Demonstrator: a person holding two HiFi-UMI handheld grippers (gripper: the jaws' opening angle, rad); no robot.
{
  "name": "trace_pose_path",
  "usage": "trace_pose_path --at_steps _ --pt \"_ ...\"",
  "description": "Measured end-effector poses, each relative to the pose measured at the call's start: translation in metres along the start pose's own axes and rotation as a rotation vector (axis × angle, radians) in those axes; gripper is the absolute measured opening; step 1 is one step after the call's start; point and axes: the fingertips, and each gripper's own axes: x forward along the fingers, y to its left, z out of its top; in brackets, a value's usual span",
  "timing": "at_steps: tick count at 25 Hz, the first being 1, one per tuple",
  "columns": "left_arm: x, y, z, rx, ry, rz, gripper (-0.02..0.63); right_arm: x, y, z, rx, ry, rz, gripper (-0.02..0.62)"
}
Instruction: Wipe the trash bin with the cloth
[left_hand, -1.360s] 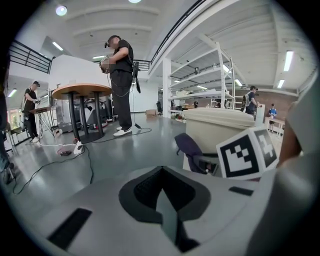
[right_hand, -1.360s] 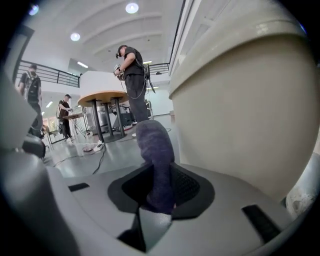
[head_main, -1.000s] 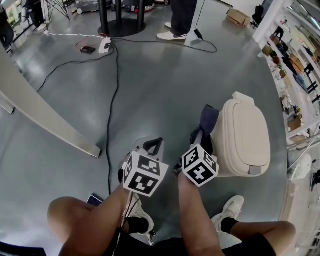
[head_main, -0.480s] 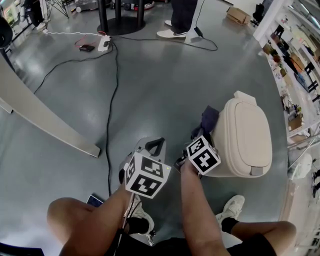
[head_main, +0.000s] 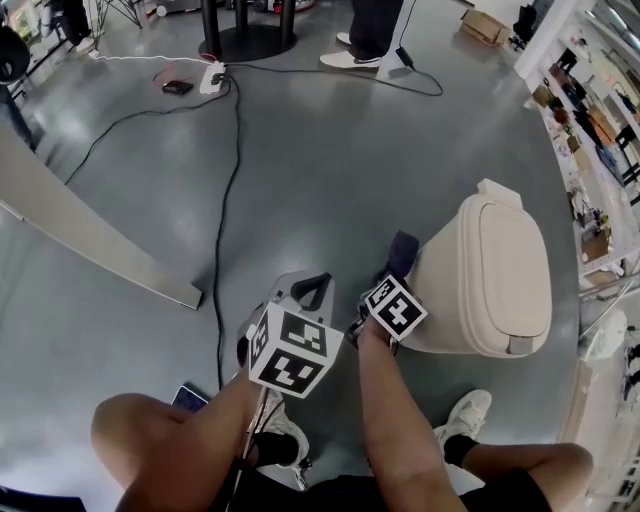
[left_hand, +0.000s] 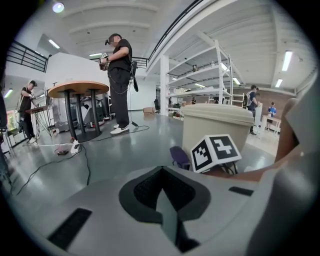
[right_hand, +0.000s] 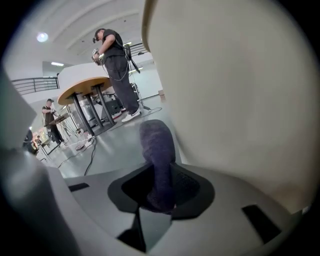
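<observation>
Fingers of the right gripper (right_hand: 157, 200) clamp a dark purple fuzzy cloth (right_hand: 157, 145); the left gripper (left_hand: 162, 195) is pressed together on nothing.

Beyond the right fingers the cloth stands up as a soft rolled strip. Just to their right rises the smooth, curved wall of a cream plastic trash bin (right_hand: 240, 100); whether cloth and wall touch cannot be told. Only the head view shows the bin's domed lid from above, with the cloth's tip beside the side wall, over a glossy grey concrete floor (head_main: 330, 170). Only the left gripper view shows the bin's flat front, ahead and right of the left fingers, with the right gripper's marker cube before it. Far ahead and left stands a round wooden table (left_hand: 77, 89) on black legs.
</observation>
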Motion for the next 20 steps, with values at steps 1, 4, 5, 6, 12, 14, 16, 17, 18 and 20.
trace_pose_path --at_steps 1,4,5,6,12,14,16,17,18,20 --pt "0.001 0.001 0.000 0.002 0.002 0.001 -0.003 0.004 -0.001 -0.005 -0.010 0.016 -0.006 0.103" --pt "0.004 0.004 0.000 -0.005 0.002 -0.001 -0.002 0.015 -0.004 -0.019 -0.031 0.059 -0.027 0.103" --pt "0.004 0.004 0.000 -0.003 0.002 -0.003 -0.002 0.018 -0.004 -0.023 -0.035 0.075 -0.029 0.103" --pt "0.005 0.003 0.000 0.001 0.004 -0.005 -0.003 0.021 -0.004 -0.028 -0.043 0.092 -0.029 0.103" --pt "0.007 0.001 -0.005 0.015 0.019 -0.007 -0.003 0.037 -0.010 -0.058 -0.095 0.183 -0.043 0.103" --pt "0.007 0.005 -0.008 0.021 0.028 0.004 -0.003 0.038 -0.012 -0.066 -0.102 0.203 -0.051 0.103" --pt "0.007 0.009 -0.010 0.015 0.035 0.010 -0.003 0.037 -0.011 -0.069 -0.113 0.213 -0.047 0.103" --pt "0.007 0.011 -0.011 0.007 0.035 0.012 -0.002 0.035 -0.009 -0.069 -0.124 0.213 -0.042 0.103" --pt "0.007 0.013 -0.010 -0.001 0.034 0.013 -0.003 0.033 -0.007 -0.068 -0.141 0.209 -0.032 0.103" --pt "0.007 0.013 -0.008 -0.013 0.029 0.015 -0.002 0.025 0.000 -0.062 -0.205 0.190 0.004 0.103"
